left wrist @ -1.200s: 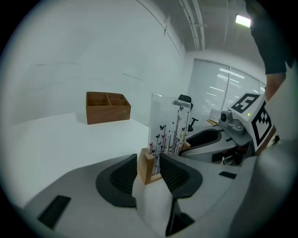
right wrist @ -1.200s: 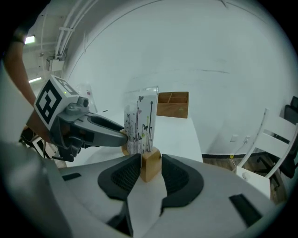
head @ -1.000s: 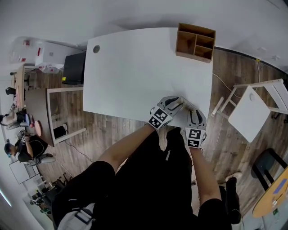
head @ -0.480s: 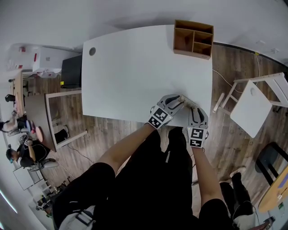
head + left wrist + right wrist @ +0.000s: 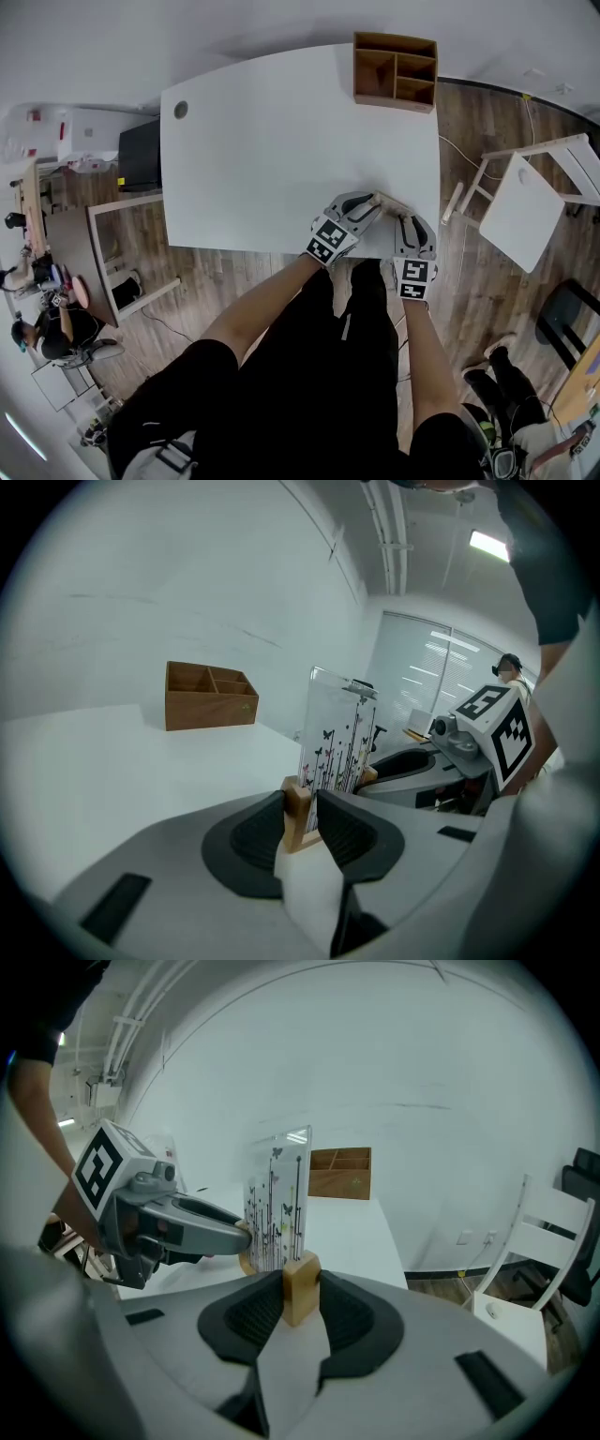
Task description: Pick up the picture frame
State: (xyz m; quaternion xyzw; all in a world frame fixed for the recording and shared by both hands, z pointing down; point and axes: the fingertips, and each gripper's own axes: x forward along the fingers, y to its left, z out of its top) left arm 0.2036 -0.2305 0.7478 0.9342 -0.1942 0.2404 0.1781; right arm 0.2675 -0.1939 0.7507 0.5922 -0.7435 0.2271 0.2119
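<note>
Clear, butterfly-printed picture frame [image 5: 336,738] upright on the white desk [image 5: 281,141], well apart from the brown wooden organiser box [image 5: 395,70], on the side nearer the person. Left gripper [image 5: 302,810] fingers closing onto one wooden foot; right gripper [image 5: 300,1293] fingers clamped on the other. Lift unevenly and that panel could twist or slip from its feet! The head view barely shows the frame; the gripper views show both contacts.
</note>
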